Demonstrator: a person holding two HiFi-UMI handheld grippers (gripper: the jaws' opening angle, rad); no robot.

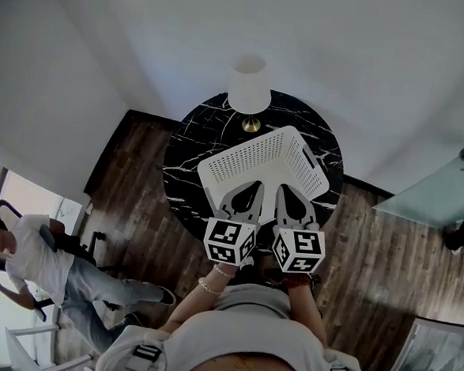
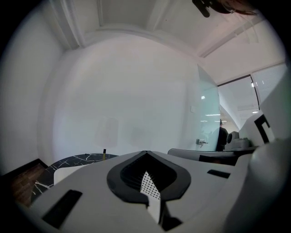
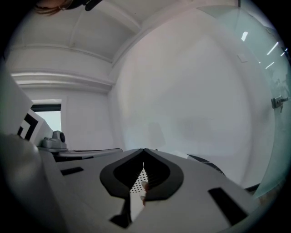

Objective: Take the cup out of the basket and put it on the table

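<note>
A white perforated basket (image 1: 258, 155) stands on the round black marble table (image 1: 191, 142). No cup shows in any view. My left gripper (image 1: 253, 187) and right gripper (image 1: 284, 190) hang side by side over the basket's near edge. Both are shut with the tips touching and nothing between them. In the left gripper view the left gripper (image 2: 145, 153) points out level over the table, and a bit of the basket (image 2: 148, 184) shows through the jaw gap. The right gripper (image 3: 144, 150) likewise shows perforated basket (image 3: 135, 184) through its gap.
A white-shaded lamp (image 1: 249, 85) on a brass foot stands at the table's far edge, behind the basket. A person (image 1: 33, 258) sits at lower left on the wood floor (image 1: 136, 198). A glass door (image 1: 433, 195) is at the right, with white walls behind the table.
</note>
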